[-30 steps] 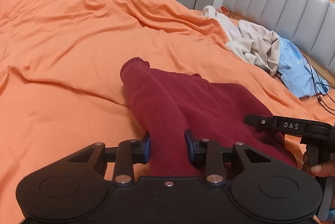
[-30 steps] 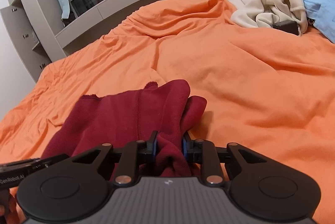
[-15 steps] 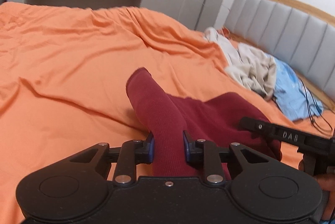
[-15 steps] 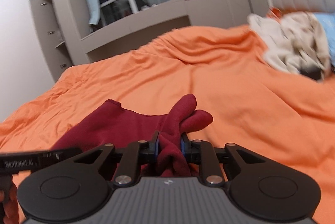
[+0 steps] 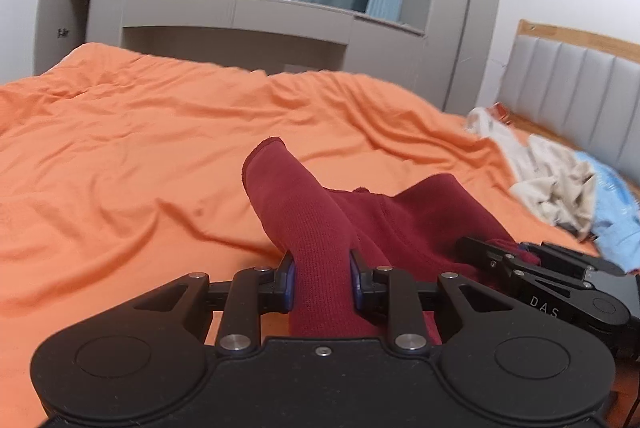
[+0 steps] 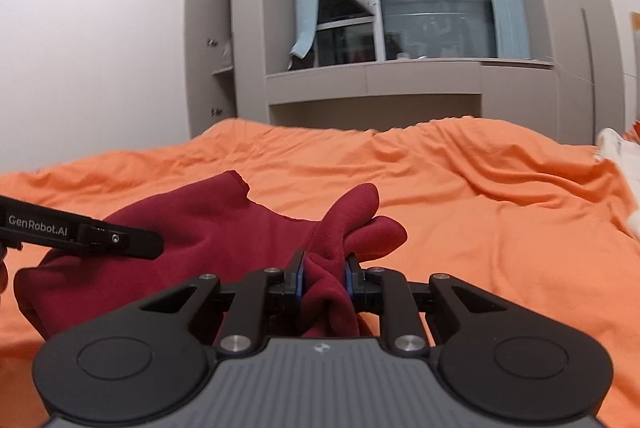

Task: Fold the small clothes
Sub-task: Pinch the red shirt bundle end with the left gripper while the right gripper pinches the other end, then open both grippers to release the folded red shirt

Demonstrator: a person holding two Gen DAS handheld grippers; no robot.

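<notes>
A dark red knit garment [image 5: 404, 224] hangs between both grippers above the orange bed sheet [image 5: 120, 156]. My left gripper [image 5: 322, 282] is shut on a ribbed sleeve-like part of it that sticks up and forward. My right gripper [image 6: 323, 278] is shut on a bunched fold of the same garment [image 6: 224, 228], with two lobes poking out past the fingers. The right gripper shows in the left wrist view [image 5: 540, 272] at the right, and the left gripper shows in the right wrist view [image 6: 80, 232] at the left.
A pile of beige clothes [image 5: 548, 180] and a light blue item [image 5: 616, 212] lie at the right by the grey padded headboard [image 5: 576, 96]. Grey cabinets and a window [image 6: 400, 28] stand beyond the bed's far edge.
Both grippers have lifted and tilted upward with the red garment in them; the views now show more of the window and wall and less of the bed.
</notes>
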